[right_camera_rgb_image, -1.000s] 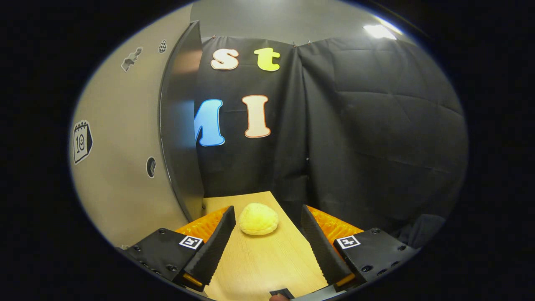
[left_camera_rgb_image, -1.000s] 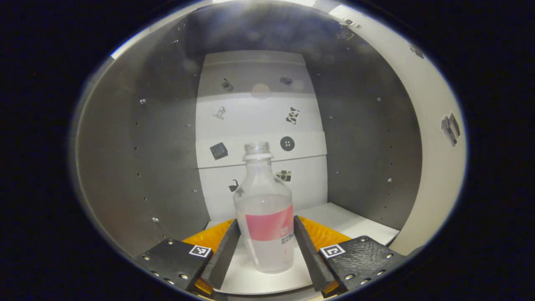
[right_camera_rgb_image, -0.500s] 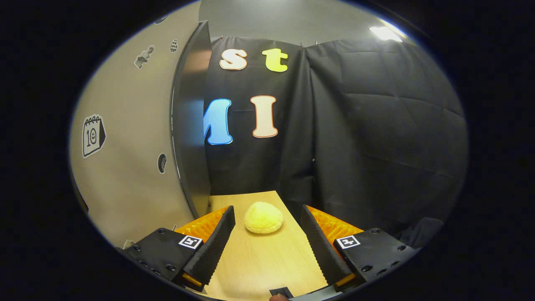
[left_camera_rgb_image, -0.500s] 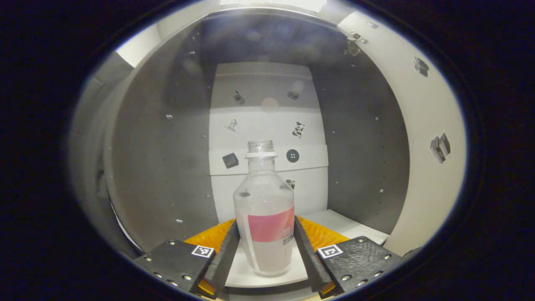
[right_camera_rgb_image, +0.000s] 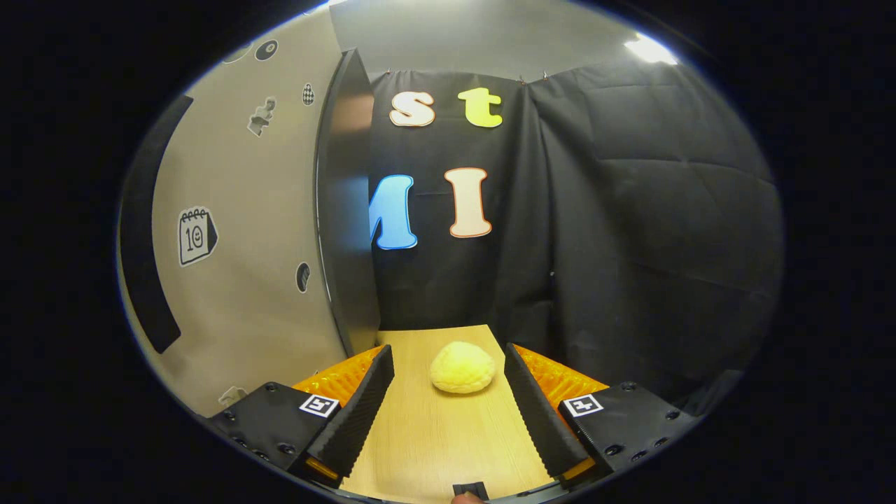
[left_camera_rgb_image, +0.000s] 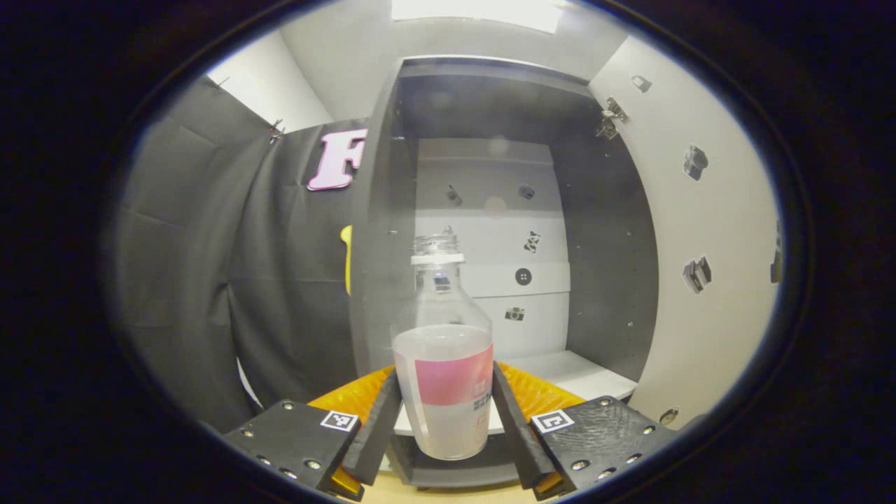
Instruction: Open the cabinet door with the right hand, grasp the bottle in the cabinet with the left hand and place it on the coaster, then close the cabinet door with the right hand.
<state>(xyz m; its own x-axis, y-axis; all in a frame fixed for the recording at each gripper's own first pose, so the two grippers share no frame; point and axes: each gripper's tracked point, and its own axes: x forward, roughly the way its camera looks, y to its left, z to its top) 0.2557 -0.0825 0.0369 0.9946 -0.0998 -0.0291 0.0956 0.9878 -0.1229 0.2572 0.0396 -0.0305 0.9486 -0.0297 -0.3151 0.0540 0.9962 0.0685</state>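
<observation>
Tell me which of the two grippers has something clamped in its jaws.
The left gripper: its jaws press both sides of the uncapped bottle with the pink label, held in front of the cabinet. The right gripper stands open above the wooden table.

Bottle (left_camera_rgb_image: 442, 392) label print too small to tell

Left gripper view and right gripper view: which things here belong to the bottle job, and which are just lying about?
Belongs to the job:
- bottle, clamped in the left gripper
- cabinet, standing open
- cabinet door, swung open
- right gripper, fingers apart, holding nothing

Just lying about:
- yellow bun-like thing on the wooden table
- stickers on the cabinet
</observation>
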